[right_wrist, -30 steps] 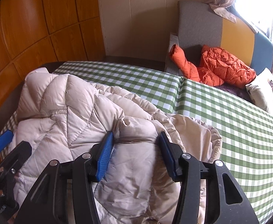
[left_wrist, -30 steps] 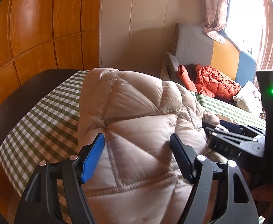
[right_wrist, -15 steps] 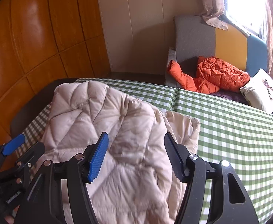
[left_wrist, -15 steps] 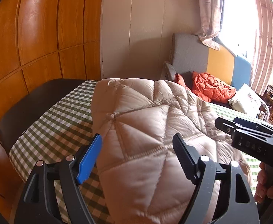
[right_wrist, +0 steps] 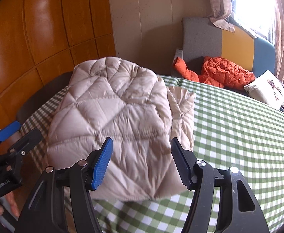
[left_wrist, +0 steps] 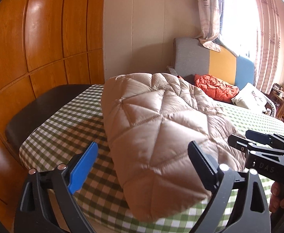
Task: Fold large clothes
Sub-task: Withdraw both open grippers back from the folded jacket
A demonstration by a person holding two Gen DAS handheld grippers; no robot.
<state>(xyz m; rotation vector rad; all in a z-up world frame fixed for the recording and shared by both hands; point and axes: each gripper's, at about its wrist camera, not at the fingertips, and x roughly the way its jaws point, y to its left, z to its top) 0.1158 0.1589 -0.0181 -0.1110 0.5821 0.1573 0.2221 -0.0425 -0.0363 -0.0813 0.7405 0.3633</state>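
Note:
A beige quilted down jacket [left_wrist: 157, 128] lies folded into a thick bundle on the green checked tablecloth [left_wrist: 64, 136]; it also shows in the right wrist view [right_wrist: 112, 116]. My left gripper [left_wrist: 142, 167] is open and empty, held above the jacket's near left edge. My right gripper [right_wrist: 140, 161] is open and empty, above the jacket's near right part. Each gripper shows at the edge of the other's view: the right one [left_wrist: 262, 145], the left one [right_wrist: 12, 134].
A sofa [right_wrist: 229, 38] with an orange down jacket [right_wrist: 225, 71] and a white cushion [right_wrist: 266, 89] stands beyond the table. A dark chair back [left_wrist: 35, 108] stands at the table's left end. Wooden wall panels [left_wrist: 35, 29] are on the left, curtains [left_wrist: 266, 29] on the right.
Both grippers have pulled back and up from the jacket. The jacket now lies flatter, as a folded bundle. The jaws stayed open.

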